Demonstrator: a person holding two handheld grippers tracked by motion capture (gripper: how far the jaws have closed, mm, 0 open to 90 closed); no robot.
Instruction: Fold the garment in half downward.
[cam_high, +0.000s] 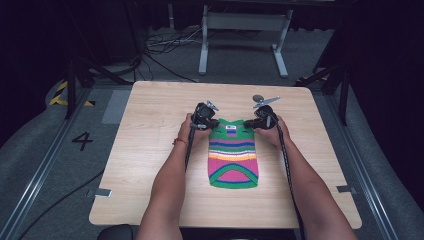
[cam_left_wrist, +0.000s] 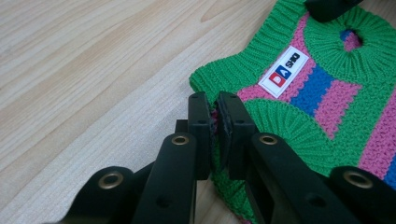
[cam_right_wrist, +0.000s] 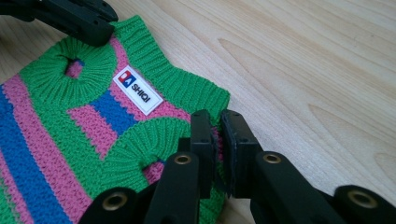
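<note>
We see a small striped knitted sweater (cam_high: 233, 154) lying flat on the wooden table (cam_high: 150, 165), its collar end away from the person and its rounded hem toward them. The knit runs in green, pink, blue, yellow and white bands, and a white label (cam_left_wrist: 283, 71) sits near the collar.

The left gripper (cam_high: 210, 121) is clenched on the sweater's upper corner on its own side. In the left gripper view the two black jaws stand nearly together with a thin fold of green and pink knit (cam_left_wrist: 215, 122) pinched between them, and the green ribbed armhole (cam_left_wrist: 280, 123) lies just beside the jaws, on their right. The label is beyond the jaws and to the right, and bare table spreads to their left.

The right gripper (cam_high: 252, 123) grasps the opposite upper corner of the sweater. In the right gripper view its jaws are also closed on a sliver of knit at the garment's edge, with a ribbed armhole (cam_right_wrist: 149, 140) just left of them and the label (cam_right_wrist: 137, 89) farther up and left. Beyond that, the tip of the other gripper (cam_right_wrist: 74, 16) touches the far corner.

Both hands (cam_high: 189, 131) hold the grippers low over the table, and the body of the sweater stretches from between the two grippers back toward the person.
</note>
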